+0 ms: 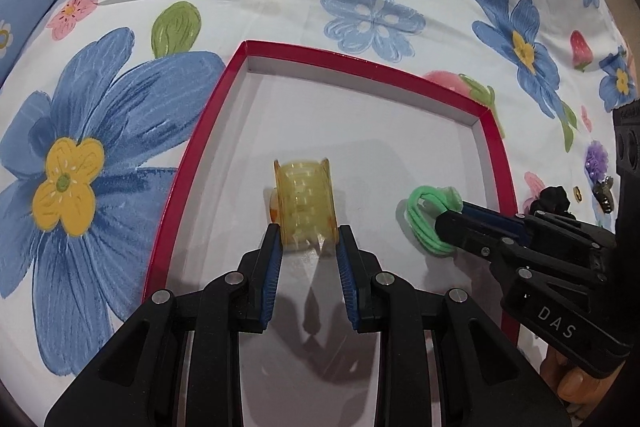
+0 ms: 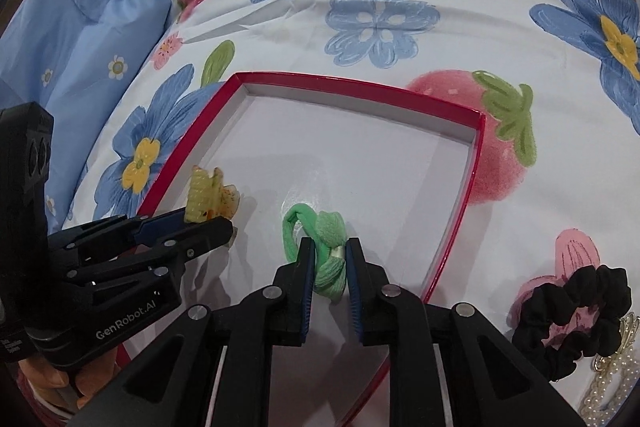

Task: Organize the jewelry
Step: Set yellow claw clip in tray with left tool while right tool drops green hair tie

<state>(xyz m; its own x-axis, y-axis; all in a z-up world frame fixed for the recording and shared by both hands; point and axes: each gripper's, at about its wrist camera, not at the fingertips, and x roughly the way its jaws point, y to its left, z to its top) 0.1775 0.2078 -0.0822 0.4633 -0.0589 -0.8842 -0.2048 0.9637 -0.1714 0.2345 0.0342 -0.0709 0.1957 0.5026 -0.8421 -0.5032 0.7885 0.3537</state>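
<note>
Two claws worked inside the red-rimmed box [image 1: 494, 147]: left claw [image 1: 308, 239] clamped the yellow hair claw clip [image 1: 305, 203]; right claw [image 2: 328, 259] gripped the green hair tie [image 2: 326, 247].

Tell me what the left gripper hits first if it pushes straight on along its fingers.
Probably the tray's white floor. The left gripper points steeply down, holding the yellow hair claw, which would likely touch down first; how far off the floor it sits is unclear.

Translucent yellow plastic hair claw [image 1: 305, 205], stretchy green fabric hair tie [image 2: 326, 251], glossy red cardboard tray [image 1: 352, 65] — matt white inside, smooth printed bedsheet [image 1: 280, 7]
</note>
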